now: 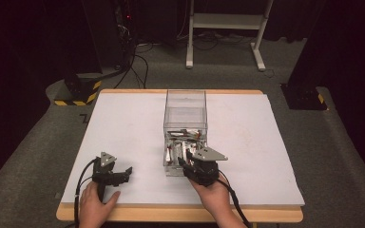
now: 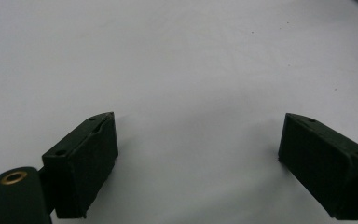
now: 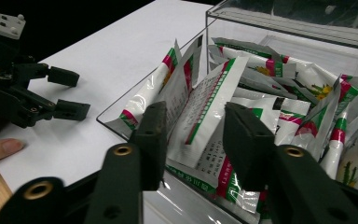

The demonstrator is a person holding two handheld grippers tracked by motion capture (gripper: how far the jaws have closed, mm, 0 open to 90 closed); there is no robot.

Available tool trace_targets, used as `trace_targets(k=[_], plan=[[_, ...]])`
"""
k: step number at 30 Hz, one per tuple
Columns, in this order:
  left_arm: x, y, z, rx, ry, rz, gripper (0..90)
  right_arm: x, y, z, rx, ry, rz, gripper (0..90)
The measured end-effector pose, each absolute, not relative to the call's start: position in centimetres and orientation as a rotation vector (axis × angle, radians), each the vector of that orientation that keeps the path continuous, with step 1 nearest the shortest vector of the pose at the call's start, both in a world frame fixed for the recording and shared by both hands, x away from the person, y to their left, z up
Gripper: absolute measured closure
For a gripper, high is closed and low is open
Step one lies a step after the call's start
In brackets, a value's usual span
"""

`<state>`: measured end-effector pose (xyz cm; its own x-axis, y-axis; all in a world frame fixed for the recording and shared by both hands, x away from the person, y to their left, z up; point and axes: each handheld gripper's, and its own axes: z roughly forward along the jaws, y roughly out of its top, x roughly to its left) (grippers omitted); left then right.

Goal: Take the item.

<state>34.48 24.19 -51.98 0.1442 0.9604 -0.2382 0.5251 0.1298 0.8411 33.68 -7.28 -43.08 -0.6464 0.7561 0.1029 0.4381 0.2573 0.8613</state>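
Many white sachets (image 3: 279, 93) with red-green print are lying jumbled in the clear box (image 1: 185, 102), running near-to-far mid-desk (image 1: 123, 123). Right gripper (image 3: 193, 133) jaws are straddling one upright sachet (image 3: 205, 116), not clenched. Left gripper (image 2: 196, 140) is resting released, near-left.

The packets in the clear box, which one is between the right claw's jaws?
The upright packet showing its printed text side, standing at the box's near corner; the others lie behind it.
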Motion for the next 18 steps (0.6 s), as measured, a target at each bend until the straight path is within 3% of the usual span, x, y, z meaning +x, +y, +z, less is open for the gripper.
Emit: trace_targets(k=[13,18], plan=[[34.48,24.18,-51.98,1.517,1.504,0.608,11.9,33.98,-7.19,-43.34,1.134,2.217,1.339,62.0],[34.48,24.19,-51.98,1.519,1.504,0.608,11.8,34.09,-6.96,-43.46,1.134,2.227,1.327,70.2]])
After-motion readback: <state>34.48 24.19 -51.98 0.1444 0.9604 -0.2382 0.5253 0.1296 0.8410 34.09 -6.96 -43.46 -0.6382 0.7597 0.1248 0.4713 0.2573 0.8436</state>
